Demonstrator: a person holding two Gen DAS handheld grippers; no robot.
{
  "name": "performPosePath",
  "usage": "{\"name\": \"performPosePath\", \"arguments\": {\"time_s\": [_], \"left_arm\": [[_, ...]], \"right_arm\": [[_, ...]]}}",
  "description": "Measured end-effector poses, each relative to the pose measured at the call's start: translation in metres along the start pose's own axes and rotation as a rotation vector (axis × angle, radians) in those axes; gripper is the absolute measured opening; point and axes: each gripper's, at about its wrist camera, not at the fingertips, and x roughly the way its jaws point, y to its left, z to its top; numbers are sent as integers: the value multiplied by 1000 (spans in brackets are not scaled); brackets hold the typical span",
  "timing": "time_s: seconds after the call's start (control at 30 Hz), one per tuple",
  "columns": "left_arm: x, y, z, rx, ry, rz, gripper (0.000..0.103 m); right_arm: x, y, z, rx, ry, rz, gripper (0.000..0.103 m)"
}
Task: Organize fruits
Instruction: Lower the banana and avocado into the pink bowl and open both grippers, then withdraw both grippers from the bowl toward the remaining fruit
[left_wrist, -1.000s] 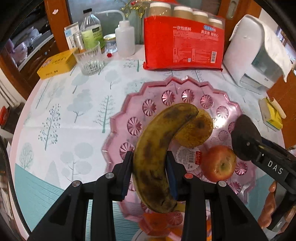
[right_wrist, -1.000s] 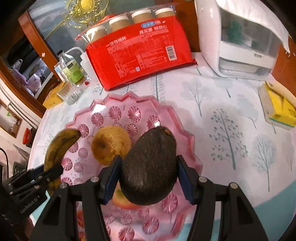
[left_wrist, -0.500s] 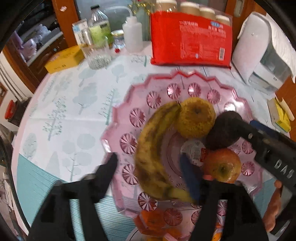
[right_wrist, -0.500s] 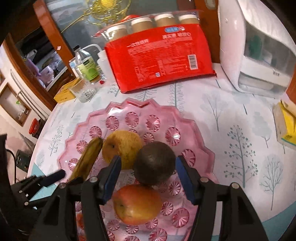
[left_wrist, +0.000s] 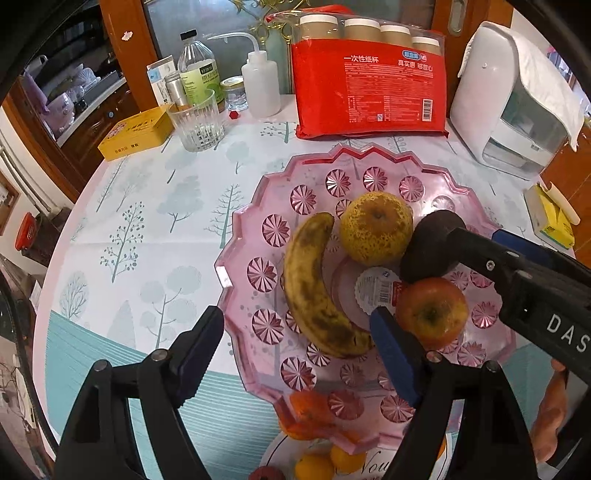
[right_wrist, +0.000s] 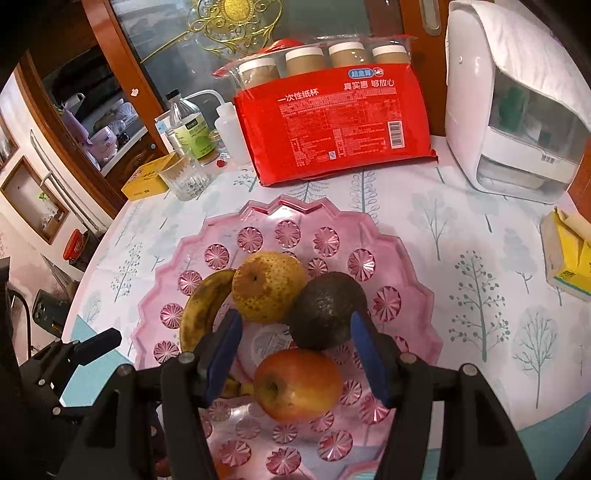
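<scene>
A pink cut-glass fruit tray (left_wrist: 236, 258) (right_wrist: 399, 258) holds a spotted banana (left_wrist: 317, 291) (right_wrist: 201, 310), a speckled yellow pear (left_wrist: 375, 229) (right_wrist: 267, 286), a dark avocado (left_wrist: 424, 247) (right_wrist: 327, 310) and a red apple (left_wrist: 432, 312) (right_wrist: 299, 384). My left gripper (left_wrist: 295, 350) is open and empty, its jaws wide on either side of the banana's near end. My right gripper (right_wrist: 295, 350) is open and empty above the apple, just behind the avocado. It shows in the left wrist view (left_wrist: 517, 273) as a black arm over the tray's right side.
At the back stand a red pack of paper cups (left_wrist: 369, 92), a white appliance (left_wrist: 513, 99), a glass (left_wrist: 197, 123), bottles (left_wrist: 195, 74) and a yellow box (left_wrist: 136, 131). A yellow packet (right_wrist: 569, 254) lies at right. Oranges on a plate (left_wrist: 321, 461) sit below the tray's near rim.
Both grippers opened and pulled back. The banana was let go onto the tray's left side and the avocado onto the tray beside the pear and apple.
</scene>
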Motion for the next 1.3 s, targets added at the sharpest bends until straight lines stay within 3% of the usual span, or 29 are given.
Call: {"name": "performPosePath", "arguments": {"time_s": [0.63, 0.83, 1.0, 1.13, 1.3], "left_arm": [[-31, 10, -9, 27, -35, -55, 80], [-49, 17, -14, 45, -55, -81, 80], [-69, 28, -18, 68, -76, -101, 80], [-87, 39, -22, 79, -94, -117, 80], [-112, 49, -31, 108, -122, -130, 81]], "right_arm": [[-28, 16, -16, 14, 23, -38, 62], [-51, 17, -22, 62, -18, -39, 64], [-78, 26, -29, 85, -60, -112, 64], [-92, 36, -35, 73, -34, -156, 64], [-121, 53, -52, 24, -96, -201, 64]]}}
